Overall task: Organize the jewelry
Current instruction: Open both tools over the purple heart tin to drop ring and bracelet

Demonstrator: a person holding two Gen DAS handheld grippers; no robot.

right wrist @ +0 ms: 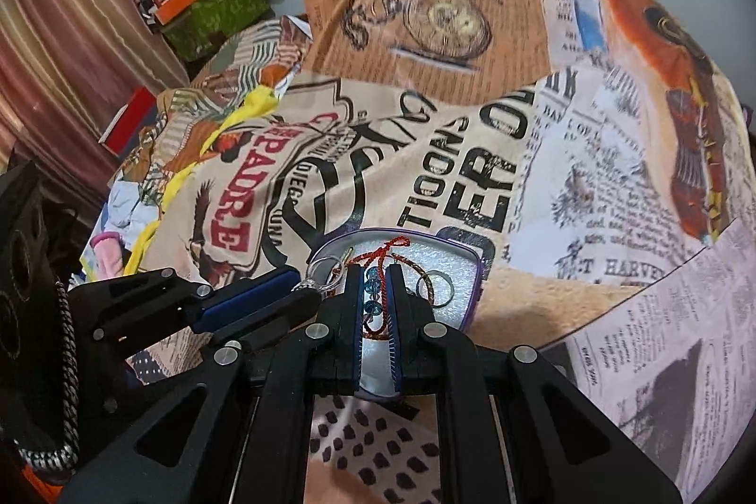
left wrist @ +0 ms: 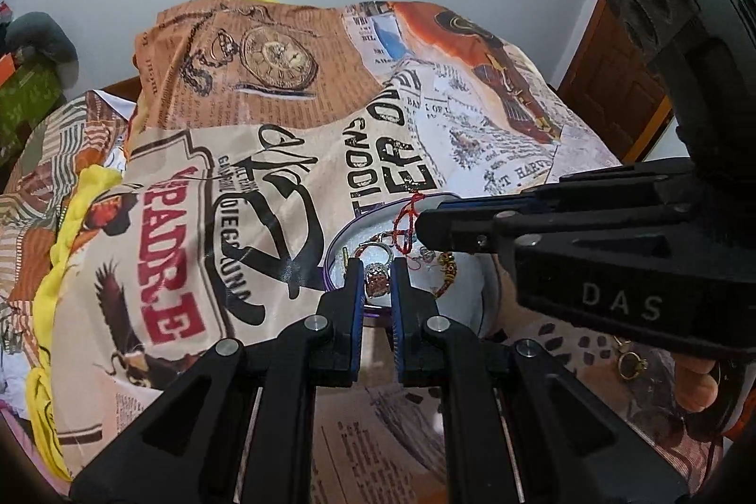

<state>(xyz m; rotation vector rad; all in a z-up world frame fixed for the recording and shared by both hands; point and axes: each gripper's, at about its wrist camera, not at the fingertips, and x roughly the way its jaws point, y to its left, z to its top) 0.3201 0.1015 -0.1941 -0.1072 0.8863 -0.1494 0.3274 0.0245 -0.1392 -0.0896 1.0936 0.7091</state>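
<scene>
I judge the job to be midway. Both grippers are working over the purple-rimmed tray point(right wrist: 472, 268), which rests on a printed cloth point(left wrist: 283, 154) draped over what looks like a bed. My left gripper point(left wrist: 377, 282) is clamped on a stone-set ring point(left wrist: 376, 283), pinched right between its tips just above the tray's near rim. My right gripper point(right wrist: 376, 291) is closed around a red cord bracelet point(right wrist: 378, 268) with blue beads point(right wrist: 370, 284); the cord's knotted end loops out ahead of the tips, over the tray's pale foam lining.

Already lying in the tray, just right of the right gripper's tips, are a plain silver ring point(right wrist: 444, 289) and a thin bangle point(right wrist: 425, 284), touching or overlapping. To the left of those tips sits a larger wire hoop point(right wrist: 326, 270). In the left view, a gold beaded piece point(left wrist: 446, 263) lies to the right of the tips, under the other gripper's arm.

What is left, I think, is setting down the two held pieces. I can't tell whether they are being lifted out or laid in.

Much is hidden: the right gripper's body covers the tray's right half in the left view, and the tray's near edge disappears behind the fingers in both. A small gold ring point(left wrist: 631, 364) shows low on the right, beside a hand, partly cut off. The tangle near the hoop is too small to sort out.
</scene>
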